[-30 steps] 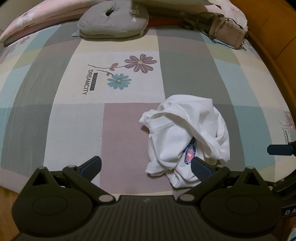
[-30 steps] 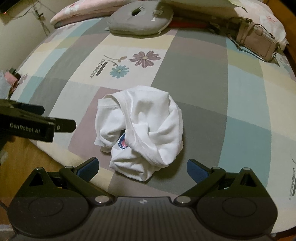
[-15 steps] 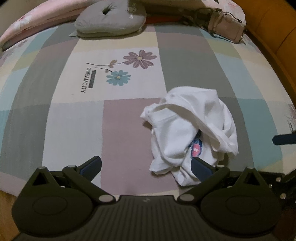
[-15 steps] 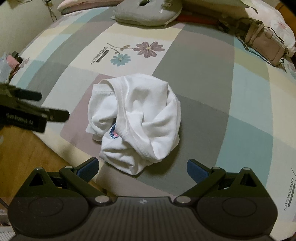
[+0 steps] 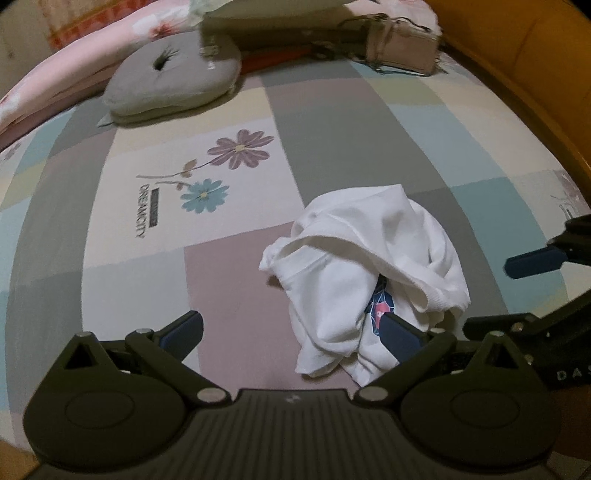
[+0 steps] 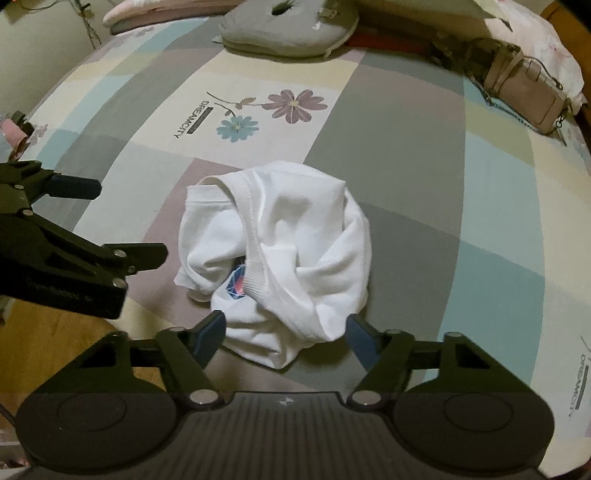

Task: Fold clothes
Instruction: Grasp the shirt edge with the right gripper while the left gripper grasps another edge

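Now right gripper (image 6: 285, 334) jaws closing around white shirt (image 6: 280, 254) hem.

Bed (image 6: 424, 236) fills both views; patchwork sheet in grey, mauve, teal and cream blocks, flower print with "DREAMCITY" lettering (image 6: 192, 120) at 11 o'clock. Grey pillow (image 6: 291, 31) at 12 o'clock. Beige handbag (image 6: 524, 92) at 1 o'clock. Orange-brown bed frame (image 5: 517, 74) along 2 o'clock. Wooden floor (image 6: 48, 332) at 8 o'clock. Pale wall (image 6: 40, 33) at 10 o'clock. Light dim, warm.

bare bedspread (image 5: 229, 280) around shirt (image 6: 288, 236), pillow (image 6: 288, 33) far
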A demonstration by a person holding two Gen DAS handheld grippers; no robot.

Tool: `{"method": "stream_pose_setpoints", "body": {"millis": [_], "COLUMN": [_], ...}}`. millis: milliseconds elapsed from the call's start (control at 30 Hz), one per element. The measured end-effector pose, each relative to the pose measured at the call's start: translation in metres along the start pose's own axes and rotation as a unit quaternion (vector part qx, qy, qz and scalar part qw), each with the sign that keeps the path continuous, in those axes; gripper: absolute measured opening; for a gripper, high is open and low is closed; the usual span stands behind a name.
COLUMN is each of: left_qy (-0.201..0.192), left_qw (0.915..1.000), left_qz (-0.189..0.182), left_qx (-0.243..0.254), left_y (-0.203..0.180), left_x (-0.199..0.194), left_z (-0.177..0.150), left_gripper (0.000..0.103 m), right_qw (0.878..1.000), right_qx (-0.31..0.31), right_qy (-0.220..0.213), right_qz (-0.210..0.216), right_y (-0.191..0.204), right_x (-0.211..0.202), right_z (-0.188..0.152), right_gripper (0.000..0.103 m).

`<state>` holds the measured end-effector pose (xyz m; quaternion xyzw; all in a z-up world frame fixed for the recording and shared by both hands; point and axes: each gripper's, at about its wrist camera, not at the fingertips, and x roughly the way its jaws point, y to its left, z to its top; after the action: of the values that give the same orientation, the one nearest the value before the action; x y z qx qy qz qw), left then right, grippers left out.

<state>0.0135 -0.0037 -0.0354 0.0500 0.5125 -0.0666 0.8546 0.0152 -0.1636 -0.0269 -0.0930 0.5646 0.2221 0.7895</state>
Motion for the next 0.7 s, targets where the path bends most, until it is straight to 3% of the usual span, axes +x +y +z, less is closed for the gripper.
{"method": "stream_pose_setpoints", "body": {"millis": [200, 367, 533, 700], "left_qy": [0.000, 0.039, 0.059, 0.074], "left_qw": [0.9971, 0.9952, 0.9941, 0.9933], "left_qz": [-0.066, -0.087, -0.090, -0.081], "left_qx": [-0.036, -0.023, -0.012, -0.037], "left_y": [0.026, 0.030, 0.030, 0.029], "left_x": [0.019, 0.038, 0.049, 0.060], "left_z": [0.008, 0.010, 0.008, 0.009], "left_gripper": [0.091, 0.045, 0.044, 0.042], "right_qw": [0.999, 0.996, 0.993, 0.989], "right_qx": [0.002, -0.022, -0.060, -0.121], "right_qy": [0.018, 0.026, 0.034, 0.031], "right_qz": [-0.032, -0.086, -0.091, -0.084], "right_y": [0.020, 0.032, 0.035, 0.035], "right_x": [0.015, 0.030, 0.041, 0.050], "right_z": [0.003, 0.000, 0.000, -0.002], "right_gripper": [0.061, 0.049, 0.044, 0.044]}}
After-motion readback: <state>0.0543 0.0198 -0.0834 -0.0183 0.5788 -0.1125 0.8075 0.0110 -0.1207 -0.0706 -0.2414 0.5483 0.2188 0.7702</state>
